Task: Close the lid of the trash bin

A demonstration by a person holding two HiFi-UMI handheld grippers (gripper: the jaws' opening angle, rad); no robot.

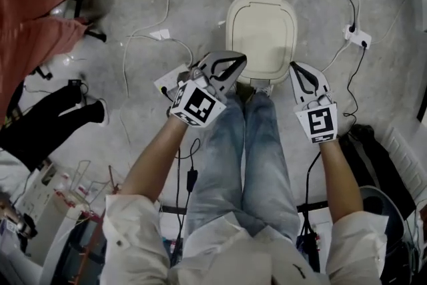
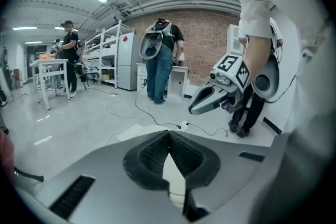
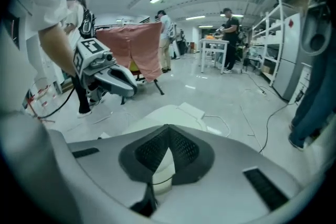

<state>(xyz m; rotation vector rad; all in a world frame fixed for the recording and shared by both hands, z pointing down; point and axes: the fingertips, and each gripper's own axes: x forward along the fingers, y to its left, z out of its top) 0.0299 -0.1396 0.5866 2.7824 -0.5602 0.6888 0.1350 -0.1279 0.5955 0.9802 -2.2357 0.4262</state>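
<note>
The cream trash bin (image 1: 261,30) stands on the floor just beyond the person's feet, its lid lying flat and down on the rim. My left gripper (image 1: 238,63) hovers at the bin's near left corner with its jaws shut and nothing between them; in the left gripper view the tips (image 2: 169,135) meet above the cream lid (image 2: 174,166). My right gripper (image 1: 297,69) hangs at the bin's near right corner, also shut and empty. In the right gripper view its tips (image 3: 167,127) touch above the lid (image 3: 170,113). Neither gripper touches the bin.
Cables and a white power strip (image 1: 357,37) lie around the bin. A red cloth (image 1: 40,3) fills the upper left and a black bag (image 1: 373,157) sits at the right. The person's jeans-clad legs (image 1: 247,157) stand below the bin. Other people stand by shelves (image 2: 160,60).
</note>
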